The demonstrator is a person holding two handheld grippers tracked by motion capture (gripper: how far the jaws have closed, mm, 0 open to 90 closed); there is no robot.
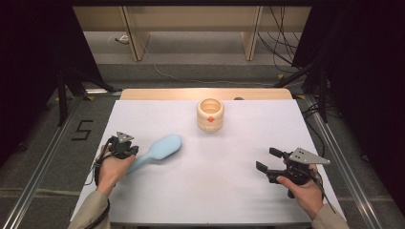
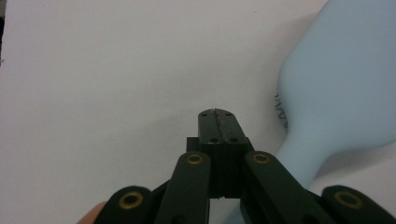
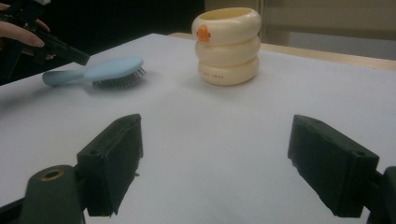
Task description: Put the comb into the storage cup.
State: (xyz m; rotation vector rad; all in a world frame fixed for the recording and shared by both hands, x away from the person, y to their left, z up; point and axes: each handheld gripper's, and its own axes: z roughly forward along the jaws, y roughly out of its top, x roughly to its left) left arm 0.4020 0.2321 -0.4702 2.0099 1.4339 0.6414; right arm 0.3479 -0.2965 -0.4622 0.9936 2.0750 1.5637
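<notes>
You are holding the right hand-held gripper (image 1: pixel 265 160) low over the near right part of the counter (image 1: pixel 215 191), its jaws standing wide apart with bare white surface between them, released and grasping nothing. Your right hand (image 1: pixel 303 188) is wrapping its body from behind.

On the near left, your left hand-held gripper (image 1: pixel 125 151) is sitting at the handle end of the brush (image 1: pixel 157 150). In the left gripper view its jaws are pressing flat against each other, clenched, with nothing between the pads; the brush (image 2: pixel 336 112) is lying just beside them to the right, apart from the tips as far as you can tell, since the handle is running under the linkage there. Your left hand (image 1: pixel 112 169) is gripping the tool from below.

The brush is lying bristles down on the left half of the counter, head pointing away toward the middle.

Farther back, near the centre of the far edge, the cup (image 1: pixel 210 115) is standing upright, cream, ringed, with an orange mark on its side.
</notes>
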